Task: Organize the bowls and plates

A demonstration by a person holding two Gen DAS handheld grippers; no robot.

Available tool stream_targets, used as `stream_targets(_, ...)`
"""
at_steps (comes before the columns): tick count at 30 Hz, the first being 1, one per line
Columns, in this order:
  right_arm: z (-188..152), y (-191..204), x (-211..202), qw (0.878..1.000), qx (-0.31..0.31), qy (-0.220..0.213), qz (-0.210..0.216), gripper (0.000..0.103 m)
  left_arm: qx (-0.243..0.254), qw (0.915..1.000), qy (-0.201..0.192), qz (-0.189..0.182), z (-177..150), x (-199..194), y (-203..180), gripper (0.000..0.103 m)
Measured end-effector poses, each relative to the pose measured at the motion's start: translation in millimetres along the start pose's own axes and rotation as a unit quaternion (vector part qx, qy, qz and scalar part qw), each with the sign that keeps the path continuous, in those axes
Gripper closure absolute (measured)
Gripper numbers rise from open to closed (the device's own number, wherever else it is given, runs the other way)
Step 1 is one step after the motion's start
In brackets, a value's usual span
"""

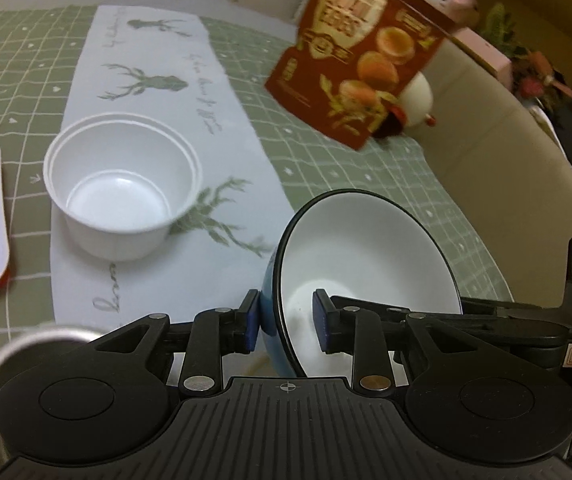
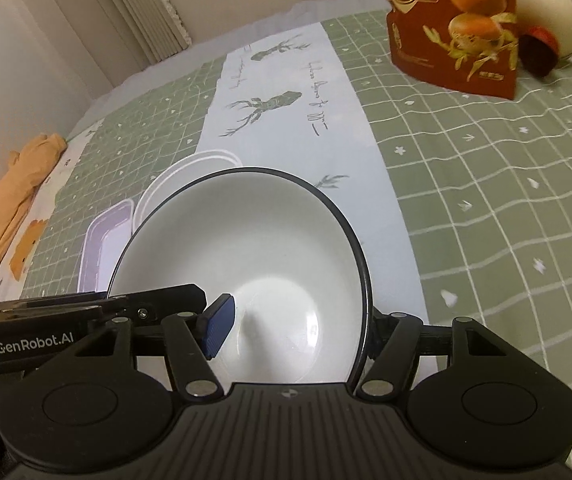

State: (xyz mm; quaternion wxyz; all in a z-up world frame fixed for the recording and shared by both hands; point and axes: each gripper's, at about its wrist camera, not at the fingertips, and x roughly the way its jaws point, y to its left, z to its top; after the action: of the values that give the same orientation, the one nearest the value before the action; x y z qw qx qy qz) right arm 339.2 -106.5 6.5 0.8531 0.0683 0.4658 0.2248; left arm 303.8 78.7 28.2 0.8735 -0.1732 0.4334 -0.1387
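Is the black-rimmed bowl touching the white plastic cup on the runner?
Apart. The left wrist view shows bare runner between the black-rimmed bowl, tilted with the left gripper straddling its rim, and the white plastic cup standing to its left.
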Motion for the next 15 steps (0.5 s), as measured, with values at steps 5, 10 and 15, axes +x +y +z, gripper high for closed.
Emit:
stream_targets(5,-35.6,-4.4,-14.2,1.000,0.012,0.009,-0.006,0.037,0.012,0.9990,0.043,-0.008,-26.3,2.2,-3.6,0.073)
stream_targets(10,-66.6,-7.9,-6.8,0.999,0.027,0.033,-0.003,0.037,0.014,0.9969,0.077,0.001,-51.3,8.8,3.9,0.073)
stream_targets(15,-85.1,-9.7,7.3,0.998,0.038,0.052,-0.001,0.037,0.020,0.9956,0.090,0.018,-63.0,14.5,9.8,0.073)
